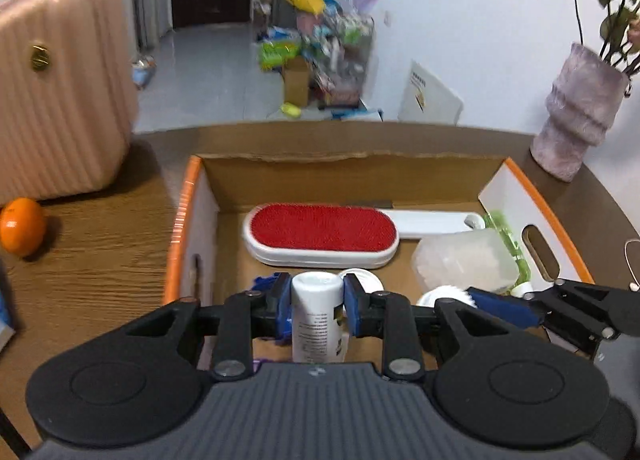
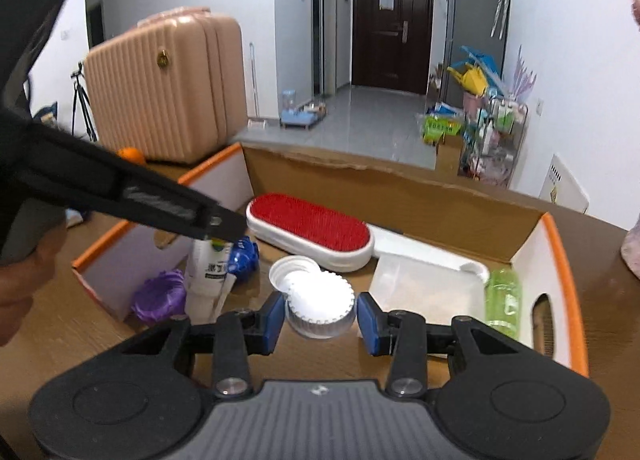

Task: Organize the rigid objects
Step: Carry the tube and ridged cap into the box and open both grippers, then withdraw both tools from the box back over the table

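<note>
**Two items going into the box**

The brown wood-grain surface (image 1: 92, 260) carries an open cardboard box with orange-edged white sides (image 1: 182, 220), which I am using to gather the loose rigid things. A ribbed pink suitcase (image 1: 60, 100) stands at the surface's far left edge, well apart from the box. Against the box's far wall lies a white lint brush with a red bristle pad (image 1: 322, 234), laid flat to leave the near floor free. A frosted plastic tub (image 1: 464, 260) sits by the right wall.

My left hand-held gripper (image 1: 317, 306) is clamped on an upright white plastic bottle with printed label (image 1: 316, 316), over the box's near left part, probably to stand it there. My right hand-held gripper (image 2: 321, 318) brackets a white ridged round lid (image 2: 320, 306); its pads look slightly apart from the lid, so I cannot tell whether it grips.
</note>
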Available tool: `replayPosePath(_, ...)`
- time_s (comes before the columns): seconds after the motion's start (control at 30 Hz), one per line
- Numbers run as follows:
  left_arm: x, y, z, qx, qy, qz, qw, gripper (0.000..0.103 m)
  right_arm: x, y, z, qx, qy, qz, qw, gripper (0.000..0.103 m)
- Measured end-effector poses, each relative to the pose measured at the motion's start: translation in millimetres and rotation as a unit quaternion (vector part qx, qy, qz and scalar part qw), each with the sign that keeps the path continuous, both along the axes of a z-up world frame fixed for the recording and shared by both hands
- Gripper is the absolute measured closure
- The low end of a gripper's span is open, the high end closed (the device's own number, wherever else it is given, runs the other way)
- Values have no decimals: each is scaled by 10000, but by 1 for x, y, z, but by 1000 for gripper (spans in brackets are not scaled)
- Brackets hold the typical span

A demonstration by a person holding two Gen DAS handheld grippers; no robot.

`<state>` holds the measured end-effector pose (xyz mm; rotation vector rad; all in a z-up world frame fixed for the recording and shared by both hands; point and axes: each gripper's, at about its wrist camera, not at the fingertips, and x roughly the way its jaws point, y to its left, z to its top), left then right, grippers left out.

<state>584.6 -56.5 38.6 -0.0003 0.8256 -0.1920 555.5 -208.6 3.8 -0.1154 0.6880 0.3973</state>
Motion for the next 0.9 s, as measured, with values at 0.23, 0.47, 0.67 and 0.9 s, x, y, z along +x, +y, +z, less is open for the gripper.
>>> replayPosePath(0.23,34,-9,-29,168,464,-8,9988,47,13,9,-6,-136,16,-7,9999,61)
replayPosePath(0.47,32,6,-20,-13,278,210,9994,40,1,-15,27,121,-250,-249,9993,52)
replayPosePath(0.67,-3,26,25,-145,-102,338,9993,34,-33,-40,65,123,-533,-412,9977,52)
replayPosePath(0.9,-101,35,76,-27,-852,279,9960,26,-118,-61,99,225,-990,-389,9941,47)
